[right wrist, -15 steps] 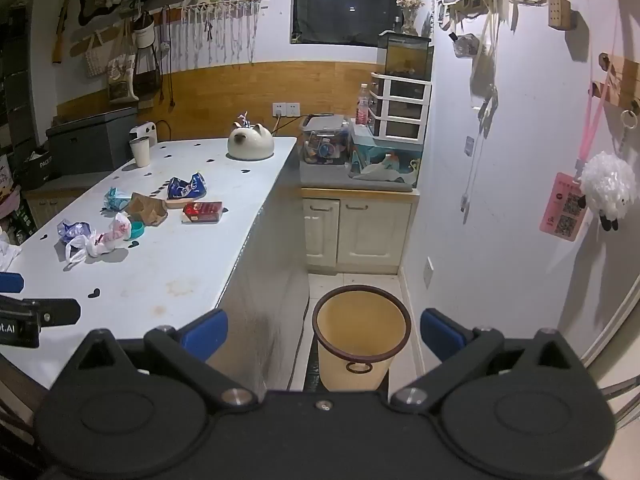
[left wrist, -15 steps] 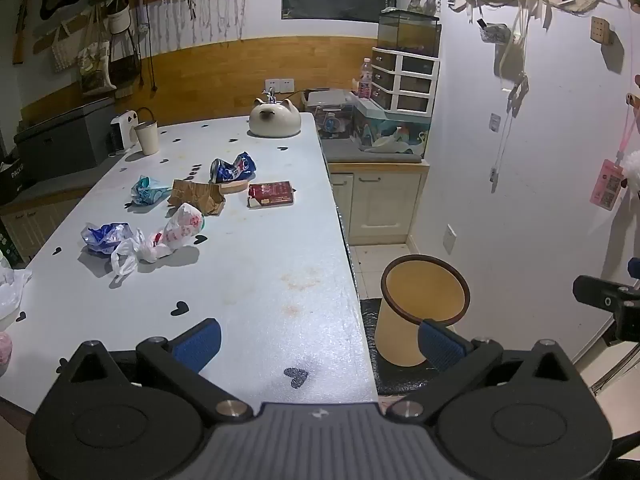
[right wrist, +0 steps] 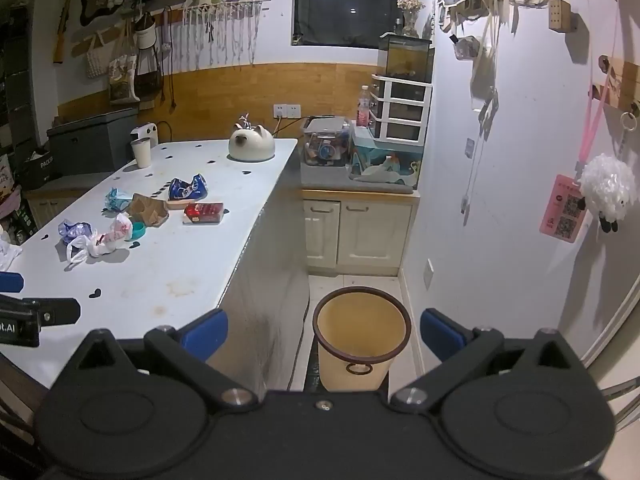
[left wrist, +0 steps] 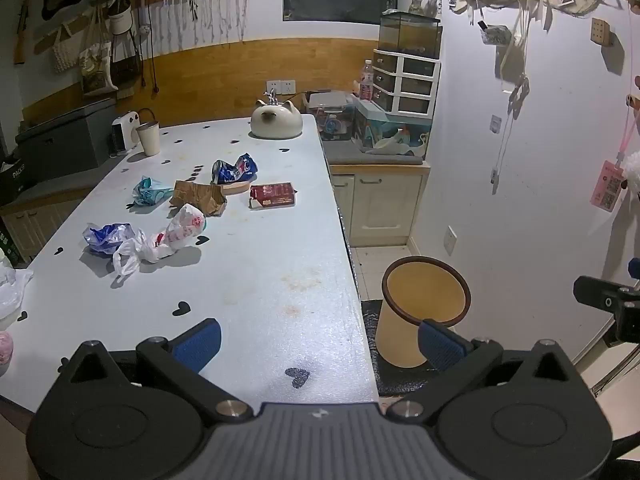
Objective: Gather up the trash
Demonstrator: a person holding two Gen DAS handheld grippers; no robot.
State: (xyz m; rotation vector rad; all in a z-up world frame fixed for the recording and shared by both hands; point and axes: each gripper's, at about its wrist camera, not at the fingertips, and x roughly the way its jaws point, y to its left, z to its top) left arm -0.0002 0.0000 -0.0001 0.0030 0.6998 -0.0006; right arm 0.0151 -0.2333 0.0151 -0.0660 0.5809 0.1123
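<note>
Below, the yellow bin (right wrist: 362, 334) stands empty on the floor, both the left gripper (left wrist: 320, 340) and right gripper (right wrist: 324, 330) spread wide, holding nothing.

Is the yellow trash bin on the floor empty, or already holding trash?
Empty as far as visible: the trash bin shows only bare yellow inner wall; its very bottom is hidden.

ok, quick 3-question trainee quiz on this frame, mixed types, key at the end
1. True or false: the bin stands on the table.
2. What lies nearest the table's right edge: A red packet, B brown paper bag, C crumpled blue wrapper?
3. Is either the left gripper or the right gripper holding anything?

Key: 1 false, it stands on the floor. 2 A. 3 No, both are open and empty.
</note>
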